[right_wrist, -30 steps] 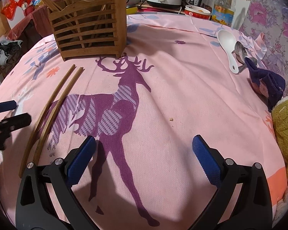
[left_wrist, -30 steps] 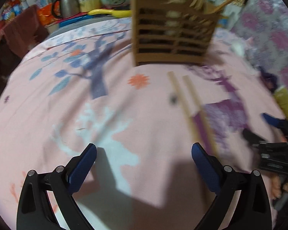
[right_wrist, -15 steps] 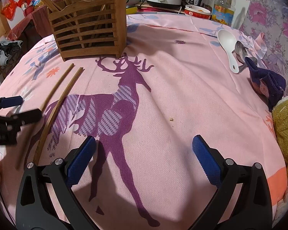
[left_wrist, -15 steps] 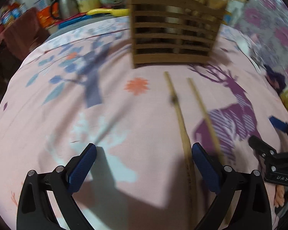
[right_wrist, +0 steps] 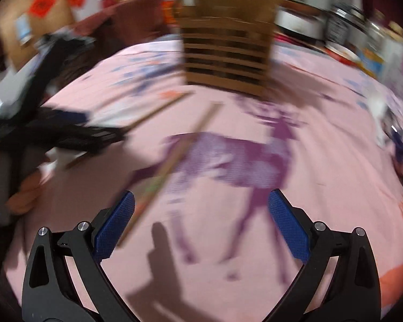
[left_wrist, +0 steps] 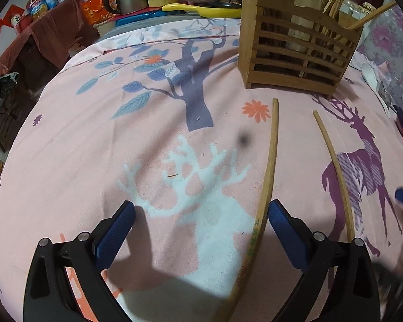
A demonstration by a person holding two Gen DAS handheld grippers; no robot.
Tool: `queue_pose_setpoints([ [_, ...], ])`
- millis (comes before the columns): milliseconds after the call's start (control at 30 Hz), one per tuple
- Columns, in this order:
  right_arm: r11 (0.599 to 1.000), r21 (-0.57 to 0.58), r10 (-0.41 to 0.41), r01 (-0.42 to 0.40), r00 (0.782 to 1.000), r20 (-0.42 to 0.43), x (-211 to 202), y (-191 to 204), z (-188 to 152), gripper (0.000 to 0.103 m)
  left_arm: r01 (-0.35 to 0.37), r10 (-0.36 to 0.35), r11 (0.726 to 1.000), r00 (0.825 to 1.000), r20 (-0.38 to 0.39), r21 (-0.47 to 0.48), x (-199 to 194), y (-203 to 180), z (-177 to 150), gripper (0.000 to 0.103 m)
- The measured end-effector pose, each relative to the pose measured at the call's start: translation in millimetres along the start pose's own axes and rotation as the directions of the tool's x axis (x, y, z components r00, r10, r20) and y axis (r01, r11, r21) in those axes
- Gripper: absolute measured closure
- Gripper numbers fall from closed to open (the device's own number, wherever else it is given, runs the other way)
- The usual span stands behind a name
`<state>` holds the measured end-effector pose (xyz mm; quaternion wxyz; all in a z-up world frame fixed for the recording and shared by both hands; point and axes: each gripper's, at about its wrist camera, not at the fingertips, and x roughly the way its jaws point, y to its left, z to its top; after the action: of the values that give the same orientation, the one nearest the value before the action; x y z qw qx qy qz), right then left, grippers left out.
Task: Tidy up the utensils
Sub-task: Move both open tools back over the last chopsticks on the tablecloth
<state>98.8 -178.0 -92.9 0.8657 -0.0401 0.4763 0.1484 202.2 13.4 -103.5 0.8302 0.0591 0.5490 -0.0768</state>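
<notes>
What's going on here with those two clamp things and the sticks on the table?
A person is tidying utensils with a handheld gripper in each hand. Two chopsticks, one nearer the left gripper and another, lie loose on the pink cloth before the wooden holder. Both the left and the right gripper are open, holding nothing. The right view is motion-blurred.

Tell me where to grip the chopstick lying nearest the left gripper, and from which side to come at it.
Grip the chopstick at its thick near end, coming straight down from above. It lies flat on the pink cloth, running away toward the wooden holder, so only its two long sides are free. The left gripper is open, its jaws already straddling that end; the second chopstick lies clear to the right.
</notes>
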Motion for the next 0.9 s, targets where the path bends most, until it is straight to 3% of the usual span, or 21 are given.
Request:
queue_pose_setpoints([
  [167,0.988,-0.154,-0.005,-0.005,0.998,-0.067,14.3,36.9,-11.6,0.014,-0.007,0.007,1.0,1.0,0.0,0.003,0.8,-0.9,-0.1,0.005],
  [233,0.99,-0.138,-0.019,0.01,0.998,-0.061,11.0,30.5,-9.8,0.021,-0.006,0.006,1.0,1.0,0.002,0.003,0.4,-0.6,-0.6,0.005],
  [300,0.993,-0.084,-0.093,0.088,0.994,-0.054,6.4,7.0,-11.5,0.022,-0.006,0.006,1.0,1.0,0.002,0.004,-0.4,-0.6,-1.6,0.005],
  [433,0.993,0.065,-0.092,0.096,0.994,-0.053,-8.2,-39.0,-26.5,0.033,-0.002,0.002,1.0,1.0,-0.002,0.014,-5.8,-0.1,-10.4,0.006],
  [500,0.992,0.093,-0.084,0.087,0.996,-0.034,-17.7,-46.6,-34.4,0.034,-0.001,0.001,0.999,1.0,0.007,0.04,-11.9,-1.4,-20.7,0.006],
  [767,0.992,0.06,-0.104,0.106,0.994,-0.043,-18.1,-41.9,-36.9,0.032,-0.131,0.11,0.972,0.987,0.114,0.196,-41.6,-25.1,-63.3,0.006],
  [900,0.991,0.07,-0.108,0.11,0.994,-0.033,-17.7,-42.0,-35.4,0.032,-0.156,0.125,0.959,0.982,0.14,0.235,-48.2,-35.2,-73.8,0.006],
])
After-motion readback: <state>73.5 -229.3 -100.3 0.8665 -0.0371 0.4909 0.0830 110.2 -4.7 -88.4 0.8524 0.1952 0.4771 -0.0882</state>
